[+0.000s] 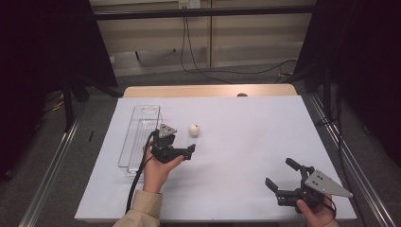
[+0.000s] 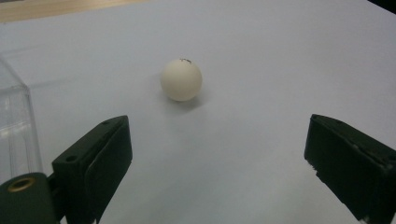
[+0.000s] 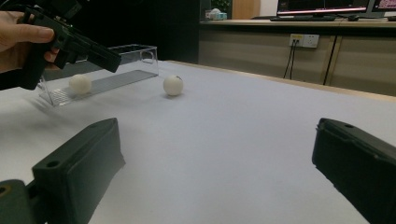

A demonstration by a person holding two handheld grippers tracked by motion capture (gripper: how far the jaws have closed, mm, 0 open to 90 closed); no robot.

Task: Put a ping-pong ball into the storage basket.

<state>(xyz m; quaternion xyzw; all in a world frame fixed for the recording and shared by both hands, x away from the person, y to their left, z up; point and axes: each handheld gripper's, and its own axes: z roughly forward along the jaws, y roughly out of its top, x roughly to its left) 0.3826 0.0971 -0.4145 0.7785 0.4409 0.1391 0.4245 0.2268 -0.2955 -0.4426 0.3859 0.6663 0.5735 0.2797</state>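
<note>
Nearest to me, my right gripper [image 1: 282, 177] hovers low over the white table cover [image 1: 246, 142] at the near right corner, jaws spread wide, nothing between them. In the right gripper view its two black jaws stand far apart with bare cover between.

Further in, left of centre, my left hand [image 1: 156, 168] holds the left gripper [image 1: 188, 152], jaws also wide open and empty, pointed toward the white ball [image 1: 194, 130]. In the left gripper view the ball [image 2: 181, 80] sits on the cover ahead of the open jaws, centred between them but well clear, not touched. Small dark mark on its top.

Just left of the left gripper lies a clear plastic tray [image 1: 137, 139], long side running away from me, lying on the cover. The ball is near the tray's right side, apart from it. In the right gripper view a second white ball [image 3: 80, 84] lies inside the tray [image 3: 135, 53], near its closer end, partly behind the left gripper [image 3: 88, 49].

Beyond the cover, the bare wooden table edge [image 1: 208, 90], then floor and a dangling cable [image 1: 189, 52].
</note>
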